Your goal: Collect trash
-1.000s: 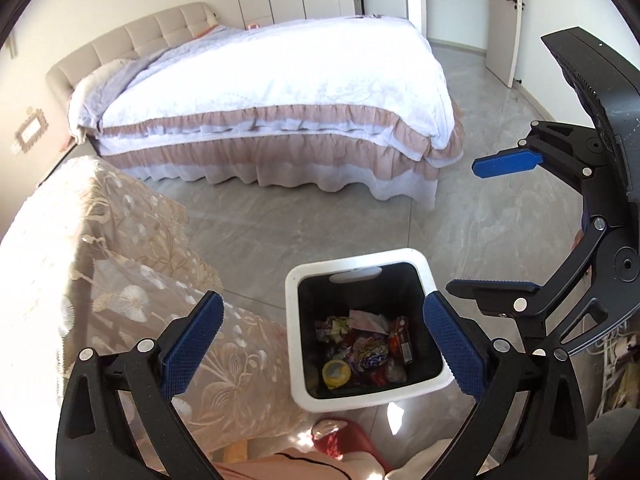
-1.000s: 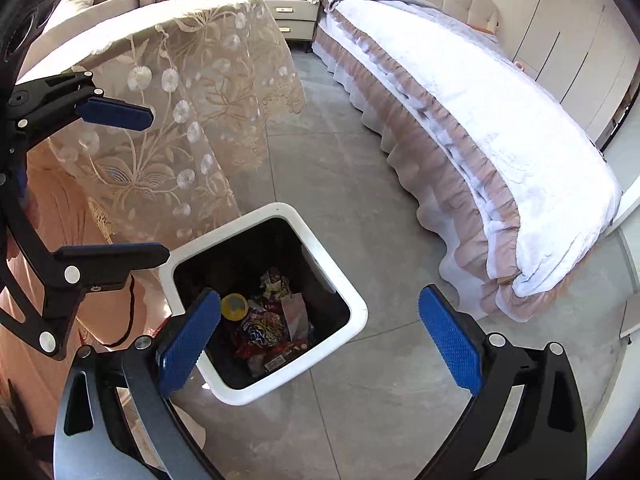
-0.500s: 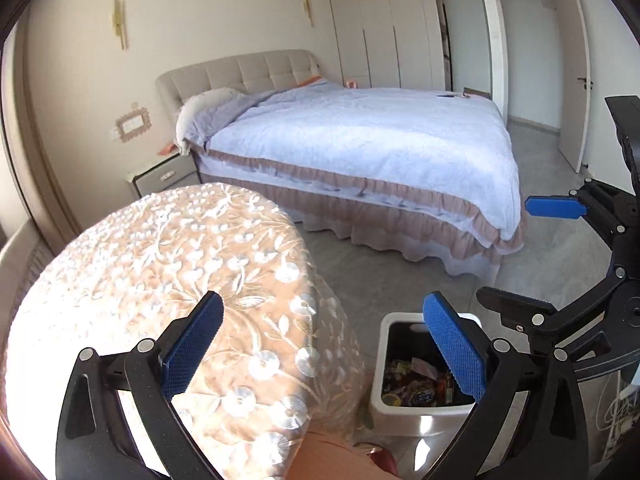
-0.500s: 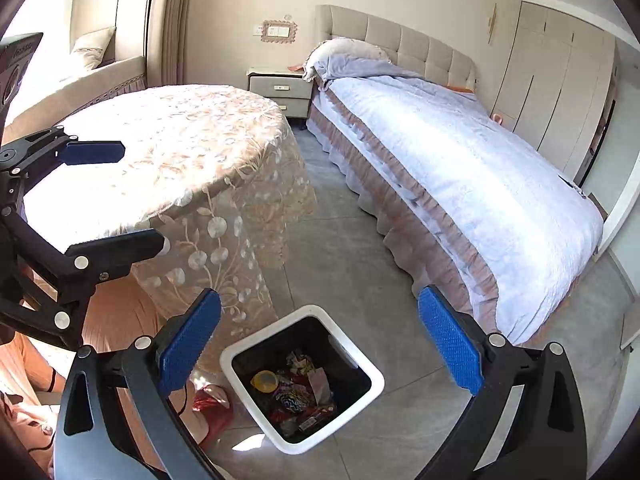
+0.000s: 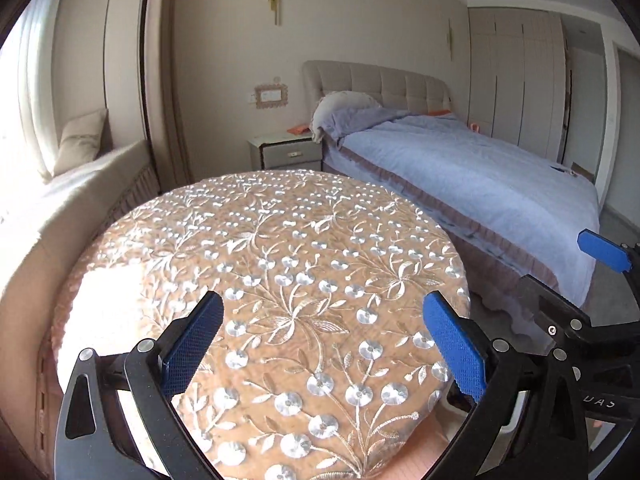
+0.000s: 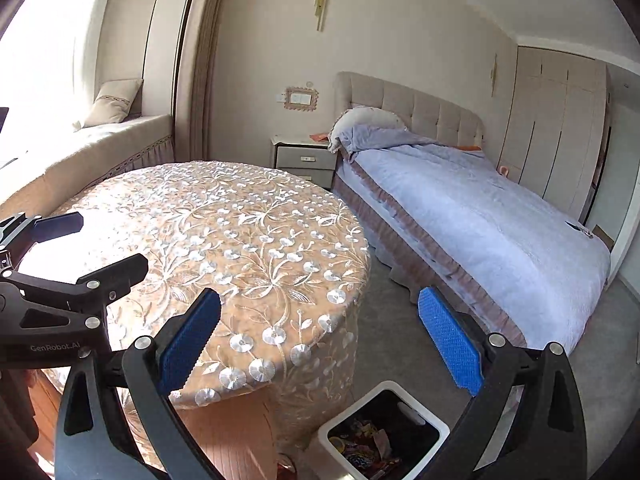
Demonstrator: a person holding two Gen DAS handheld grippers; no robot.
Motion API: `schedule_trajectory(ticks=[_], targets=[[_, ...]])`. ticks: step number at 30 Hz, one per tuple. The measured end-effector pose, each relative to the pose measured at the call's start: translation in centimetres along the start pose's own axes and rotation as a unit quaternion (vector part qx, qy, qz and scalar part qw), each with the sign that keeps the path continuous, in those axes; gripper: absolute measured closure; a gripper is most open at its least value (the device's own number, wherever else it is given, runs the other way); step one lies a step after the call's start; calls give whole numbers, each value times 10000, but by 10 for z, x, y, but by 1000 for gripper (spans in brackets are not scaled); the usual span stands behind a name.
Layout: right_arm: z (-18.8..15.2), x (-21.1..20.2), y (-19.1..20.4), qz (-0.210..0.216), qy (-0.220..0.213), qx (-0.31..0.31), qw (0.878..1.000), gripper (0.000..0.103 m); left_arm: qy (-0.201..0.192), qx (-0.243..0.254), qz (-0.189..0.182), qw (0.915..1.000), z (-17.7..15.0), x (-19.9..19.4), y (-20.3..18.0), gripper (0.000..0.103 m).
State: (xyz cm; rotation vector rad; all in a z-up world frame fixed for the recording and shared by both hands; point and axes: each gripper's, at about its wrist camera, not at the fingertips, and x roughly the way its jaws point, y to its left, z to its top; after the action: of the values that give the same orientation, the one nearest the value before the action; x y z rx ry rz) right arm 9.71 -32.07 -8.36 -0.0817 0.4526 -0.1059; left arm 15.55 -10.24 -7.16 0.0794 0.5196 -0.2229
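Note:
A white bin (image 6: 434, 426) with a black liner stands on the floor beside the round table, holding several colourful wrappers (image 6: 366, 450). My right gripper (image 6: 320, 340) hovers open above the table edge and the bin, nothing between its blue pads. My left gripper (image 5: 324, 350) is open too, held over the embroidered tablecloth (image 5: 280, 264). In the left wrist view the bin is almost hidden behind the right gripper's arm (image 5: 580, 344). The left gripper's fingers (image 6: 60, 226) show at the left edge of the right wrist view.
The round table (image 6: 224, 240) wears a beige floral cloth with bright sun on its left. A bed (image 6: 480, 224) with a pale blue cover lies to the right, a nightstand (image 6: 306, 160) behind. A cushioned window seat (image 6: 100, 140) runs along the left. Grey floor separates table and bed.
Both grippers have risen and tilted up from looking down into the bin to looking across the table at the room. The bin has slid to the bottom of the views. Both stay open.

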Motion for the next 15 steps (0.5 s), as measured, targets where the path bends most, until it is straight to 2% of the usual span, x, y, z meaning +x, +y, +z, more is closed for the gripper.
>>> schedule_trajectory(ticks=[7,15], targets=[[17,-18,43,208,-290,217,9991,4,-129,-232,397,9989,-7,-39,42,5],[31,-41,75,344,-512,206,9979,4,-369,-285,838,9954,-9,-65,57,5]])
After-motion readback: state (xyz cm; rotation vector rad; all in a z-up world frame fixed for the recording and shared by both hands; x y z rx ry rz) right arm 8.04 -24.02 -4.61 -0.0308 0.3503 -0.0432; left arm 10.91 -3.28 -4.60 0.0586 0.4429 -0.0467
